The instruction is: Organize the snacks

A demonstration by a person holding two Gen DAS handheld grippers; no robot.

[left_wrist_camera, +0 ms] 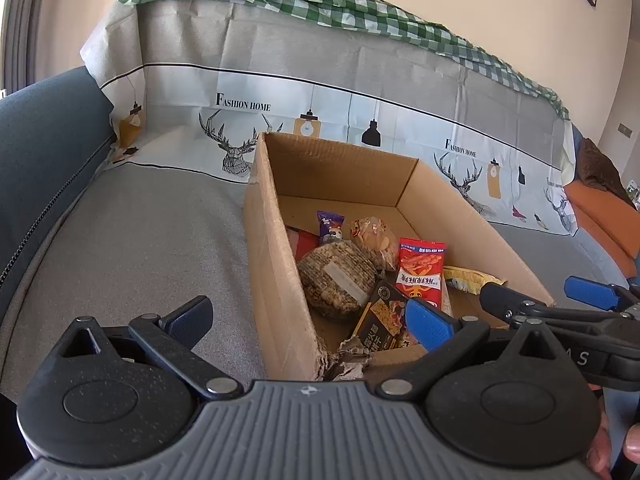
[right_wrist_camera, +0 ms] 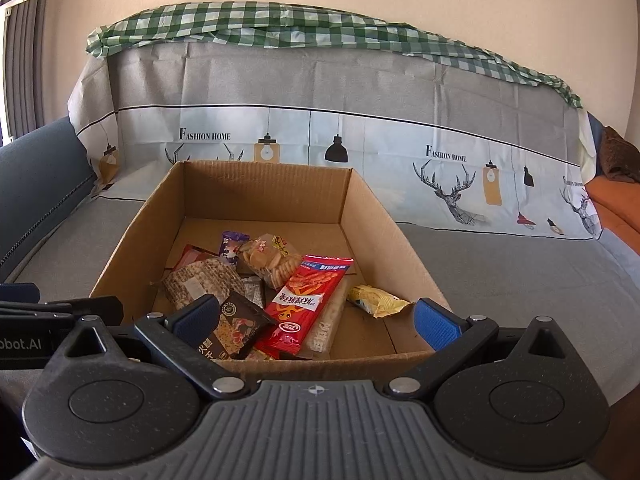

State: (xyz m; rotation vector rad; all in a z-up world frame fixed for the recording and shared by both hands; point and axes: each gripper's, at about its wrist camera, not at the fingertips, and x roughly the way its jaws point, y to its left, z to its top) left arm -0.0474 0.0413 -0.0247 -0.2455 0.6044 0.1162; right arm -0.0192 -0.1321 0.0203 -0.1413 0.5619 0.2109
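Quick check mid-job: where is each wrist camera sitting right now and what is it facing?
Left wrist: on the left tongs, off the cardboard box's near-left corner, facing the covered sofa back; the open right tongs and a fingertip show at right.
Right wrist: on the right tongs, open, square to the box's near wall, looking in.
Shared: the box, the red snack packet, the yellow packet.

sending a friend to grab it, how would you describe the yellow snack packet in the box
Look in the open cardboard box on the grey sofa. The yellow packet lies alone on the bare floor at the right, beside the long red packet. It is the only yellow wrapper.
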